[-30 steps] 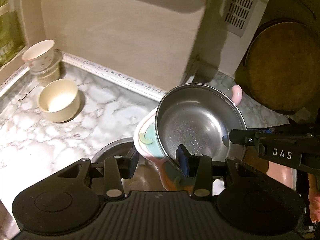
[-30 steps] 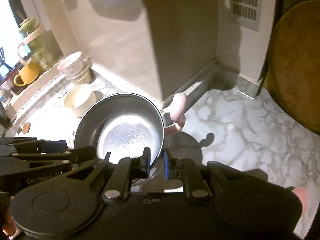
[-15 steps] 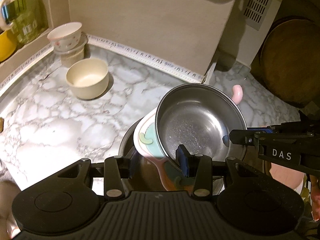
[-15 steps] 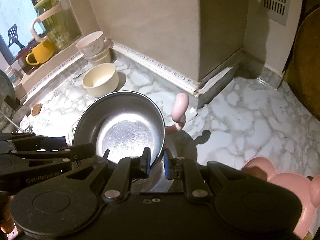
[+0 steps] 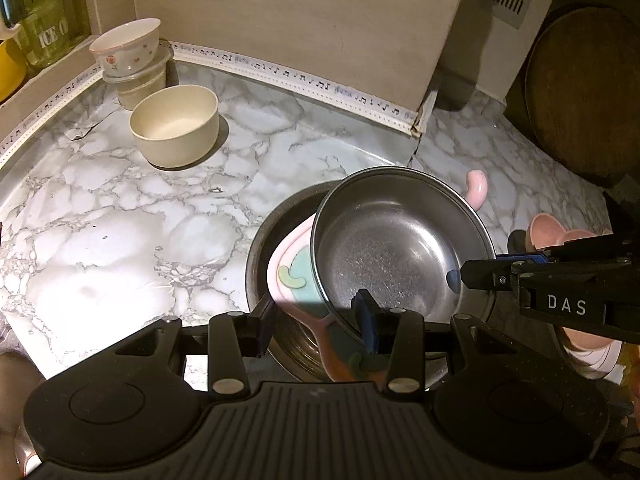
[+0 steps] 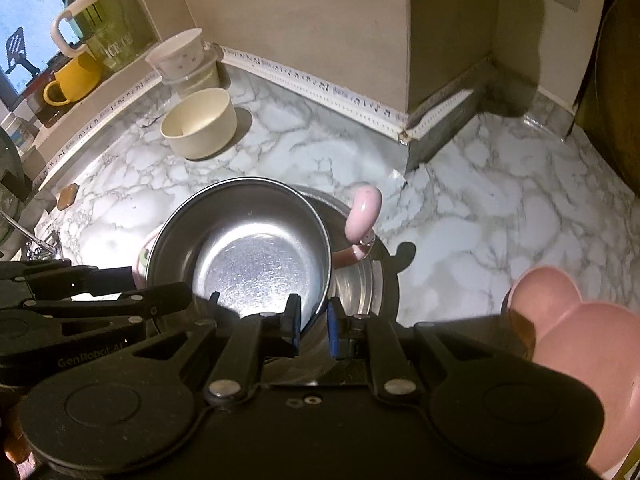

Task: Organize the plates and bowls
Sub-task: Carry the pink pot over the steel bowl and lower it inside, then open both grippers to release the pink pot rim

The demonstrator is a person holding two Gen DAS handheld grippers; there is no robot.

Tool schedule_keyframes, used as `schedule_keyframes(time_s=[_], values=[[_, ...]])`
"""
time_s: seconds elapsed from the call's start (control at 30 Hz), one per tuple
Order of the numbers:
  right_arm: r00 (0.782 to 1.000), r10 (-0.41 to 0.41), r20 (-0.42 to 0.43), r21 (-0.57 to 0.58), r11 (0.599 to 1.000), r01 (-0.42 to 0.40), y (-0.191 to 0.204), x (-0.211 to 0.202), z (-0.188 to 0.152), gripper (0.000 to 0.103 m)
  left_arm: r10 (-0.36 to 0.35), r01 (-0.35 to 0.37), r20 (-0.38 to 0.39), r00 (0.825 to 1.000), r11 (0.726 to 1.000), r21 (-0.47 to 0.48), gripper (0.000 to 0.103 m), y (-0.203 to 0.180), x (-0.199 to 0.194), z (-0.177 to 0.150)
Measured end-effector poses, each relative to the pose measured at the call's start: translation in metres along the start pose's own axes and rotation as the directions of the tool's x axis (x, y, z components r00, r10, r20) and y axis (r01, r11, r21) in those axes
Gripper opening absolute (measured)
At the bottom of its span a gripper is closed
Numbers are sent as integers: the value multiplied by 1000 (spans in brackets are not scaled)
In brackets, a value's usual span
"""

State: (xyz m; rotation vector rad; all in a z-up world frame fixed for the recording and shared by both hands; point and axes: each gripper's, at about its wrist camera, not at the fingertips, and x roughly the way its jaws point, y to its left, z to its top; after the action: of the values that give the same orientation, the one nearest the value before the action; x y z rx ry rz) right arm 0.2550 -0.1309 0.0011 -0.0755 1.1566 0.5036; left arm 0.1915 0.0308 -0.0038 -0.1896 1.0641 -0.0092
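A shiny steel bowl (image 5: 396,248) sits tilted on a pink plate (image 5: 292,264) with a pastel pattern, and both rest in a larger dark steel bowl (image 5: 260,248). My left gripper (image 5: 314,320) is shut on this stack's near edge, one finger outside the large bowl and the blue pad inside the top bowl. My right gripper (image 6: 313,320) is shut on the steel bowl (image 6: 256,256) at its rim. A pink curved handle (image 6: 364,212) sticks out behind the stack. The stack hangs low over the marble counter (image 5: 120,240); whether it touches I cannot tell.
A cream bowl (image 5: 174,136) stands at the back left, with a flowered bowl (image 5: 126,46) stacked on a cup behind it. A pink bear-shaped dish (image 6: 580,336) lies at the right. A round wooden board (image 5: 580,92) leans at the far right. A jug (image 6: 100,20) and a yellow mug (image 6: 76,74) stand on the sill.
Both grippers carried the stack away from the wall and lower toward the counter. The cream bowl and sill came further into view, and the pink dish appeared at the right. The grips are unchanged.
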Motion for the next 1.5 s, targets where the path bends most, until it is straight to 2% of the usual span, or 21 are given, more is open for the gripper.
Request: schedule_keyframes(time_s=[0.4,0.7,0.97,1.2,1.33,1.5], values=[[999,0,-36,-7,1000,0,3,17,-5,15,26,-25,-40,999,999,37,41,3,27,-6],[999,18,-50,28,999,-17,-2,27,-4,16,53,-50,-22,998,994,96,41,1,31,-4],[999,17,-37,17,1000,-16,0,26,-1,25,47,-44,-32,998,994,96,42,5,33,-1],[999,25,-24,21,999,-24,-2,20,2,31,32,-30,-13,999,995,90,51,10,29,1],[1000,26,-9,8,1000,-26,0,13,5,36,21,-22,5,1000,996,83,63,13,22,5],[999,39,9,-21,999,-39,4,0,14,42,12,-14,30,999,997,75,63,18,10,10]])
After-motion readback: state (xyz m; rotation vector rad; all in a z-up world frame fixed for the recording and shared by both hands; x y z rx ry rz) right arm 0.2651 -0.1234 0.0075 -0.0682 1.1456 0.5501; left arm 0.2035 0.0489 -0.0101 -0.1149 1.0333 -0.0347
